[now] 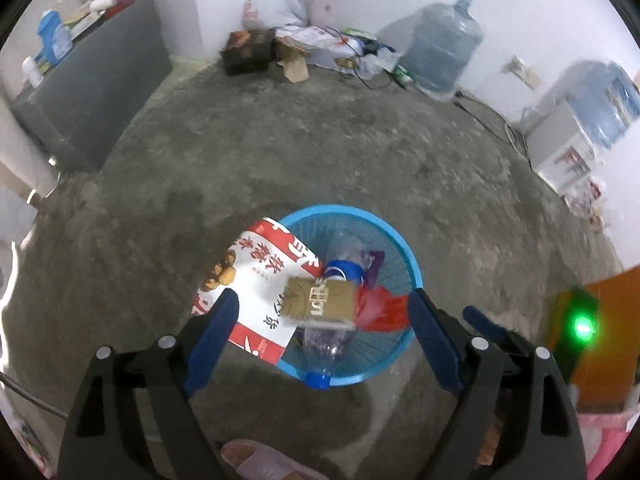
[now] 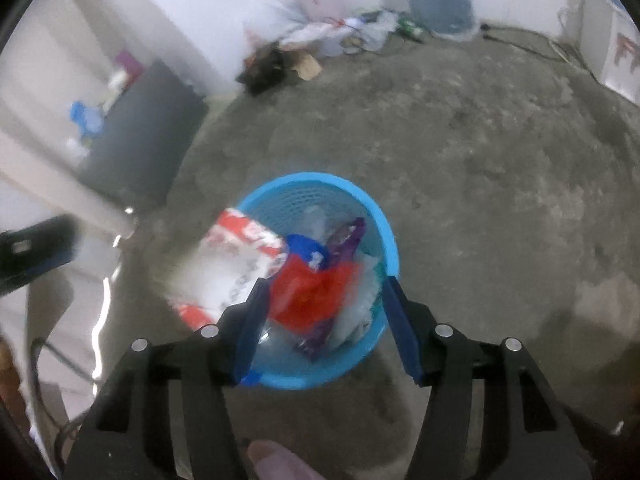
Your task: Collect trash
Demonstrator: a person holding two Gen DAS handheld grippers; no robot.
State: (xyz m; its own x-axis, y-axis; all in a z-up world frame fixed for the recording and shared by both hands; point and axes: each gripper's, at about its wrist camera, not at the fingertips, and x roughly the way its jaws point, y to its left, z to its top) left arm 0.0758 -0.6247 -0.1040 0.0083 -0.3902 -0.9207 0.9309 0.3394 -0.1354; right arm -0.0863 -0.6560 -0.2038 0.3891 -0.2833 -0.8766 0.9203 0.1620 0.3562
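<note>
The left gripper (image 1: 322,316) stood wide open above the blue basket (image 1: 412,264), nothing pressed between its blue fingers (image 1: 212,336). A small gold carton (image 1: 320,300) appeared blurred between them, over the basket's mouth; whether it was resting on the contents could not be told. The right gripper (image 2: 324,320) was also open, its pads clear of the trash below. The basket stood on the concrete floor (image 1: 360,152) and held a clear plastic bottle with a blue cap (image 1: 320,378), a red wrapper (image 2: 312,292), a purple wrapper (image 2: 352,236) and a blue item (image 2: 304,246). A large red-and-white snack bag (image 1: 256,280) leaned over the basket's left rim, partly outside. A pink slipper (image 1: 256,462) showed at the lower edge of the left wrist view. Water jugs (image 1: 444,52) and loose clutter lay along the far wall.
</note>
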